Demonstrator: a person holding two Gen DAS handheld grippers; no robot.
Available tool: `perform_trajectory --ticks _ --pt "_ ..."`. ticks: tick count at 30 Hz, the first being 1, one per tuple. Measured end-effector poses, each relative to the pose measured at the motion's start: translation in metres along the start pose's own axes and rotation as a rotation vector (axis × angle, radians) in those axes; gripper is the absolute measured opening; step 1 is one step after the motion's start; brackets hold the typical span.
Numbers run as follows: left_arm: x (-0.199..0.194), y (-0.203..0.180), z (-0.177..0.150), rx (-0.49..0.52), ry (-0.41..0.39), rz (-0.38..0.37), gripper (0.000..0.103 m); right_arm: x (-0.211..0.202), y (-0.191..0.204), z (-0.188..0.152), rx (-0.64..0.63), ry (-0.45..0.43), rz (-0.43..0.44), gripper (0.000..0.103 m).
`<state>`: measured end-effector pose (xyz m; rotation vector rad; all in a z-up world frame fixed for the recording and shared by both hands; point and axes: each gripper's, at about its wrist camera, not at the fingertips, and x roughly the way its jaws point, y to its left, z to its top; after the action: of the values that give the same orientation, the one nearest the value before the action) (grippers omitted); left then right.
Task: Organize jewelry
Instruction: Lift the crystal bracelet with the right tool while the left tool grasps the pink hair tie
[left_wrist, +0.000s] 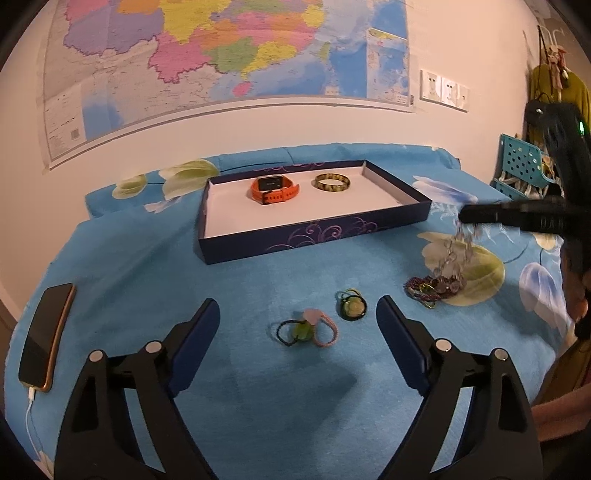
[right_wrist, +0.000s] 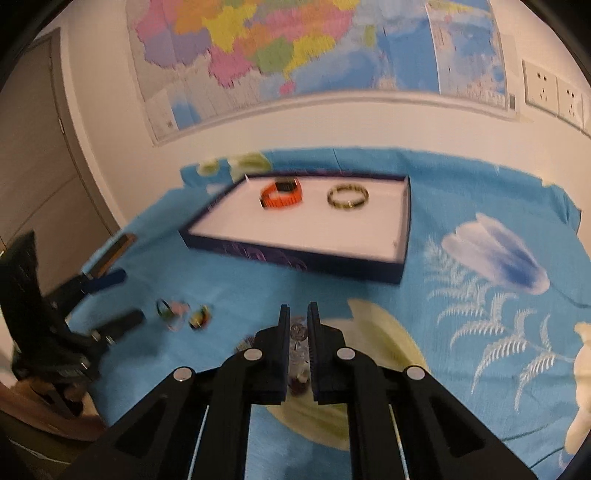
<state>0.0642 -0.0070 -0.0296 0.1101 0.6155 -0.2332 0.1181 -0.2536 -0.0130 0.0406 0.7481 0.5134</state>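
Clearly the right gripper (right_wrist: 298, 314) pinches a clear-link chain (left_wrist: 456, 254) whose lower end trails into the bead pile (left_wrist: 430, 288) on the blue cloth (left_wrist: 258, 387), right of the box (left_wrist: 314, 232). Lifting may drag tangled beads or slip the links; the left gripper (left_wrist: 297, 314) hangs spread over the hair ties (left_wrist: 306, 330)

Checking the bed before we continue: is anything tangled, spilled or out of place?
The clear-link chain hangs from the right gripper, its lower end still snagged in the beaded jewelry pile on the bedspread.

Watch (left_wrist: 274, 190) left of bangle (left_wrist: 332, 182) in tray (left_wrist: 314, 232)
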Motion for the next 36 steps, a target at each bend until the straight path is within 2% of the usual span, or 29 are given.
perform_trajectory --ticks 8,12,17,20,25,28,29,30,31,33,36 --pt "0.015 -0.007 0.007 0.047 0.036 -0.039 0.073 -0.012 -0.007 0.022 0.020 -0.078 0.005 0.008" --pt "0.033 -0.009 0.010 0.081 0.089 -0.049 0.068 0.002 -0.023 0.019 0.051 -0.035 -0.023 0.008" --pt "0.049 -0.005 0.010 0.070 0.161 -0.114 0.058 0.024 -0.046 0.001 0.113 0.047 -0.058 0.008" --pt "0.055 -0.001 0.009 0.048 0.193 -0.132 0.047 0.030 -0.052 -0.009 0.121 0.076 -0.076 0.008" --pt "0.055 0.003 0.003 0.034 0.229 -0.169 0.022 0.032 -0.055 -0.017 0.114 0.097 -0.089 0.010" --pt "0.052 0.003 0.001 0.034 0.235 -0.188 0.019 0.032 -0.056 -0.018 0.113 0.097 -0.098 0.023" --pt "0.052 0.004 0.001 0.029 0.238 -0.192 0.019 0.032 -0.057 -0.019 0.115 0.092 -0.101 0.033" --pt "0.051 0.005 0.002 0.017 0.239 -0.191 0.025 0.032 -0.058 -0.018 0.118 0.091 -0.094 0.039" --pt "0.051 0.007 0.002 0.013 0.236 -0.188 0.032 0.032 -0.058 -0.018 0.120 0.090 -0.093 0.040" --pt "0.052 0.007 0.004 0.014 0.230 -0.177 0.033 0.033 -0.057 -0.018 0.119 0.095 -0.085 0.047" --pt "0.055 0.007 0.006 0.014 0.234 -0.192 0.033 0.041 -0.053 -0.017 0.093 0.124 -0.082 0.051"
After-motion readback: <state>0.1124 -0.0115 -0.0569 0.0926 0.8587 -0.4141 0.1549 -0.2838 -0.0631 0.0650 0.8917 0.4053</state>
